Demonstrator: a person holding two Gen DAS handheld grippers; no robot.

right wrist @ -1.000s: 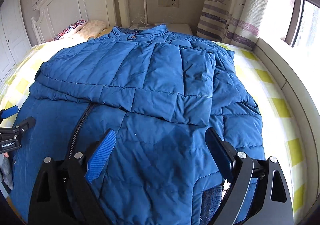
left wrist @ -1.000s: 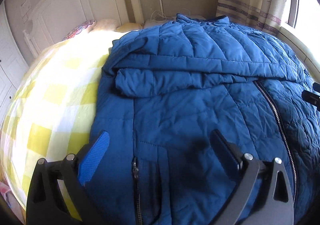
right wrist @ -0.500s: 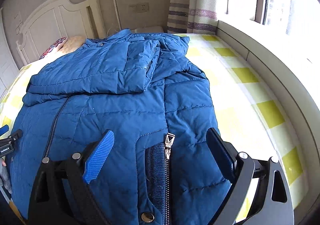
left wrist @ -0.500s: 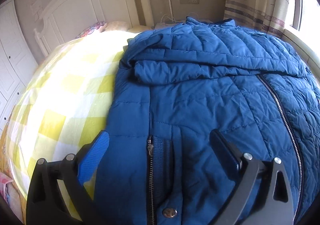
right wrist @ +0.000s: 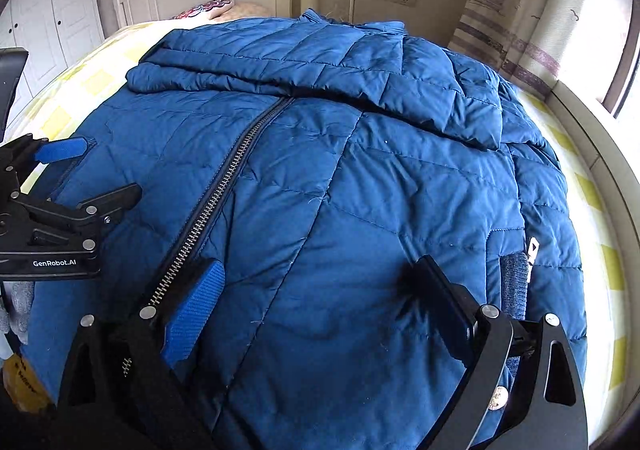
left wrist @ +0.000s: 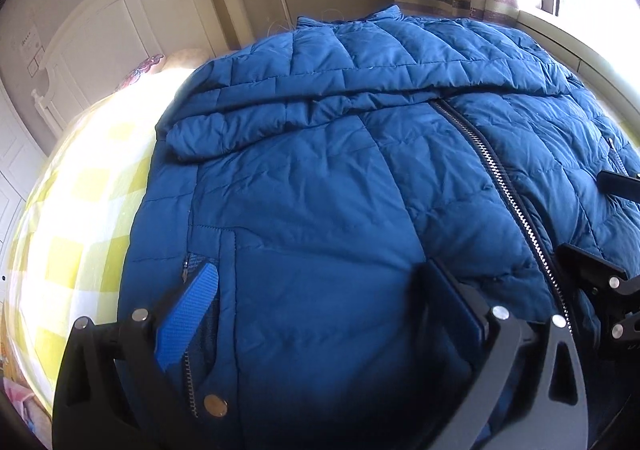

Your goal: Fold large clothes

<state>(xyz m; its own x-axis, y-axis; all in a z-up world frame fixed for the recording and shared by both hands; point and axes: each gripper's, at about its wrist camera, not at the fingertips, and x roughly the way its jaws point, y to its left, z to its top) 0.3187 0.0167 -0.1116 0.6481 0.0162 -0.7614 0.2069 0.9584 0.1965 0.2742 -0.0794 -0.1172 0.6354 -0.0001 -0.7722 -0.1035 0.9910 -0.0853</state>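
A large blue quilted jacket (left wrist: pixel 340 186) lies front-up on the bed, zipped, with both sleeves folded across its chest (right wrist: pixel 320 70). My left gripper (left wrist: pixel 316 298) hovers open over the lower left part of the jacket, beside a pocket zipper (left wrist: pixel 188 370) and a snap button (left wrist: pixel 215 406). My right gripper (right wrist: pixel 320 298) stands open over the lower right part, just right of the centre zipper (right wrist: pixel 224 186). Neither holds any cloth. In the right wrist view the left gripper (right wrist: pixel 72 178) shows at the left edge; in the left wrist view part of the right gripper (left wrist: pixel 600 290) shows at the right edge.
The bed has a yellow and white checked sheet (left wrist: pixel 80 190) and a white headboard (left wrist: pixel 120 30). Pillows (right wrist: pixel 216 8) lie at the head. A curtain (right wrist: pixel 540 10) and window sill (right wrist: pixel 592 138) run along the right. White wardrobe doors (right wrist: pixel 48 10) stand at the left.
Both grippers have shifted inward toward the jacket's centre zipper and lower onto the hem area. Each gripper now shows in the other's view. The jaws stay open.
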